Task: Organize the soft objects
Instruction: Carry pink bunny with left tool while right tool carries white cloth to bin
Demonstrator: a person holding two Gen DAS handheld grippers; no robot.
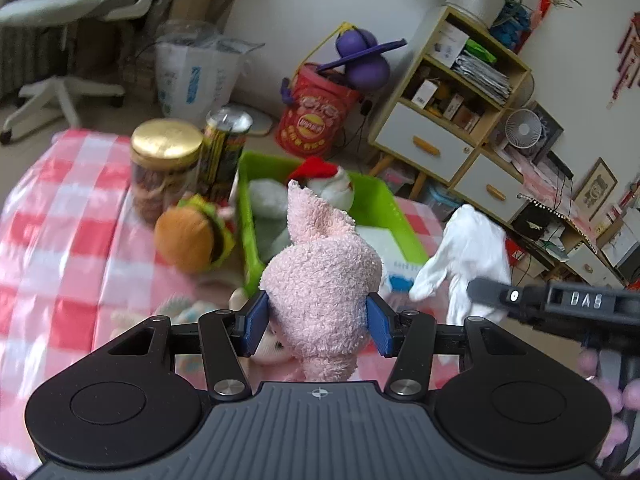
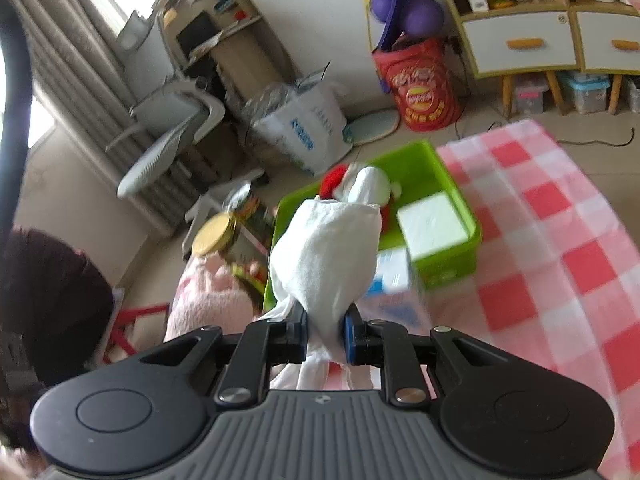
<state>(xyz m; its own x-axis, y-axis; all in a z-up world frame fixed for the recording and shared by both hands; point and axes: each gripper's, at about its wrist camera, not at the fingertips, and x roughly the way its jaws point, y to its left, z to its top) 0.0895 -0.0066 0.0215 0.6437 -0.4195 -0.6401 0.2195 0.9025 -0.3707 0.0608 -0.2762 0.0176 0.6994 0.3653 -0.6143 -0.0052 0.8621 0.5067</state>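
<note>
My left gripper (image 1: 318,322) is shut on a fluffy pink plush toy (image 1: 320,276) and holds it above the table, just in front of the green bin (image 1: 250,232). My right gripper (image 2: 326,338) is shut on a white cloth (image 2: 328,256), held up in front of the same green bin (image 2: 448,268); the cloth also shows at the right of the left wrist view (image 1: 468,252). The bin holds a white plush with a red hat (image 1: 332,184), a grey plush (image 1: 266,200) and a white box (image 2: 432,224). A burger plush (image 1: 192,236) lies left of the bin.
A gold-lidded jar (image 1: 166,164) and a dark can (image 1: 226,148) stand left of the bin on the red-and-white checked tablecloth (image 1: 52,232). A small blue-and-white box (image 2: 394,272) lies at the bin's front. Beyond the table are a red barrel (image 1: 316,116), a shelf unit (image 1: 452,92) and an office chair (image 2: 172,128).
</note>
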